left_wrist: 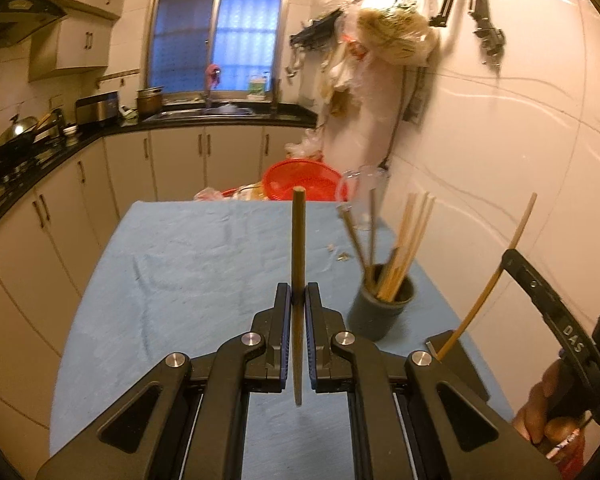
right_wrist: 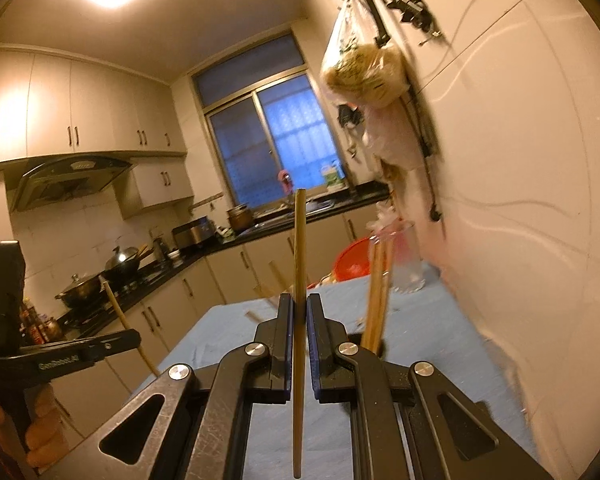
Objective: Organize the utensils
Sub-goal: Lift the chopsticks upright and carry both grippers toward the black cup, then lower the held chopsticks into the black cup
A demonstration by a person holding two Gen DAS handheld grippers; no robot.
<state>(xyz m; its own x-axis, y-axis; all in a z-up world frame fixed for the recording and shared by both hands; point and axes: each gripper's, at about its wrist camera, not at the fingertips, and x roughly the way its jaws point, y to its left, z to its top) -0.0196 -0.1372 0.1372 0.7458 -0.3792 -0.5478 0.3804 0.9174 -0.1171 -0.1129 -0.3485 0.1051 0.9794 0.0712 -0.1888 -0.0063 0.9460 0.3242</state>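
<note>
Main risk: each chopstick is pinched at one narrow spot near its lower half, so it can pivot or slip in the pads and miss the dark cup [left_wrist: 382, 304], or jab the sticks already fanned out in there and tip it, since the cup sits near the table's right edge by the wall. Two grippers heading to one small mouth could also clash. Left gripper [left_wrist: 298, 300] is clamped tight on a dark chopstick [left_wrist: 299, 240], stick near upright, gripper angled down at the blue tablecloth [left_wrist: 180, 264], cup just right of it. Right gripper [right_wrist: 299, 312] is clamped tight on a lighter chopstick [right_wrist: 299, 260], pointing closer to level, toward the window; cup mostly hidden behind its right finger, only the bundle of chopsticks [right_wrist: 376, 300] shows. In the left view the right gripper shows at the right edge, a hand [left_wrist: 548, 412] on its handle. Clear glass [right_wrist: 406, 260] stands further back by the wall. A loose stick [right_wrist: 256, 315] lies on the cloth, not yet collected.
</note>
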